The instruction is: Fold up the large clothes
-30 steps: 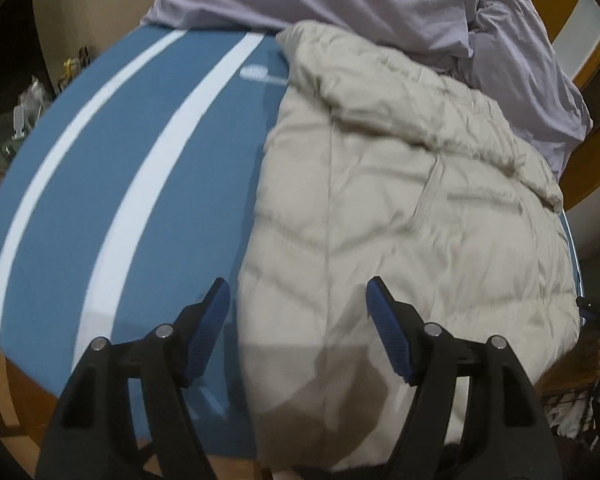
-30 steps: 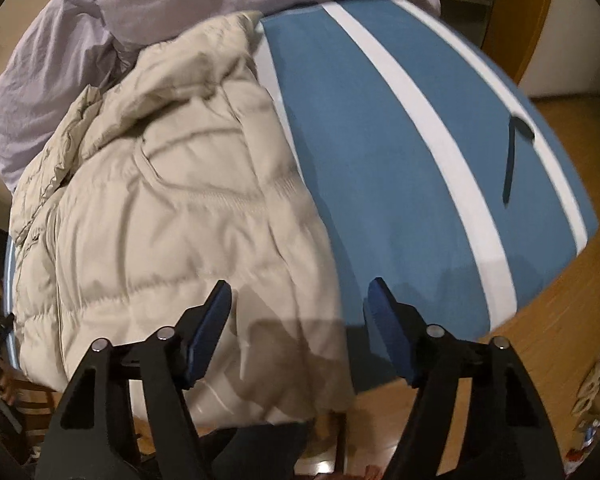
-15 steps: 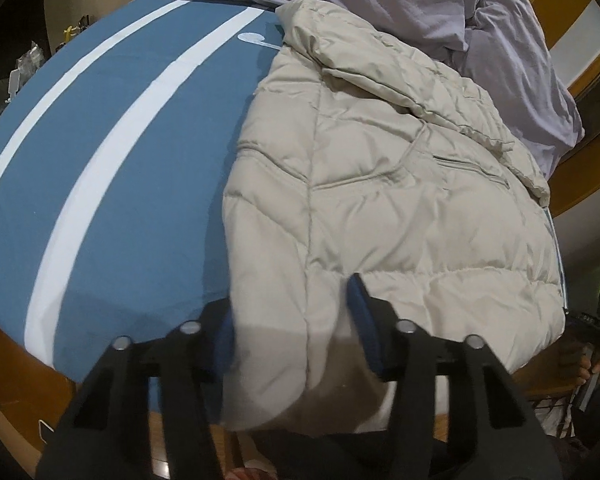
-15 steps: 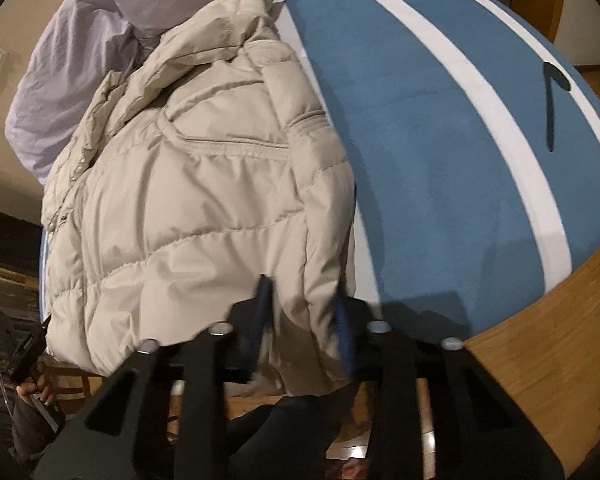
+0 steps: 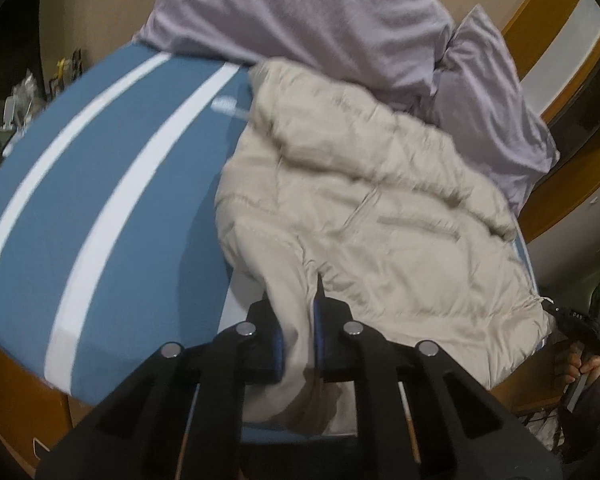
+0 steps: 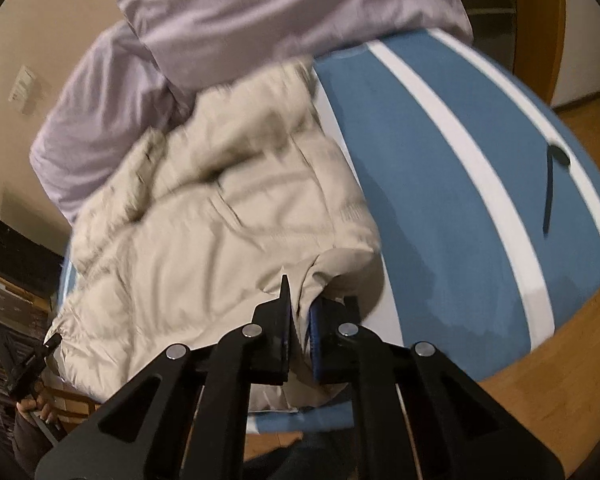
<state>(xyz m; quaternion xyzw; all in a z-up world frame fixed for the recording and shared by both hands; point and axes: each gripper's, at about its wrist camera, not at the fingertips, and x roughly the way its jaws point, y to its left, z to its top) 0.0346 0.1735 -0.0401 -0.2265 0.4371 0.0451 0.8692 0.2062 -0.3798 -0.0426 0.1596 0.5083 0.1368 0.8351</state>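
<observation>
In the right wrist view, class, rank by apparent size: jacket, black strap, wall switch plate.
1. jacket, by far the largest, filling the middle of the view.
2. black strap, a thin line on the blue cover.
3. wall switch plate, smallest, though it is farthest away, so its real size is unsure.

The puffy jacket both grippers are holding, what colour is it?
Beige, a pale cream-tan, quilted jacket. It shows best in the left wrist view.

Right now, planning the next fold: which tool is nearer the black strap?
Right. The right tool clamps the jacket edge facing the strap; the left tool clamps the opposite edge.
</observation>
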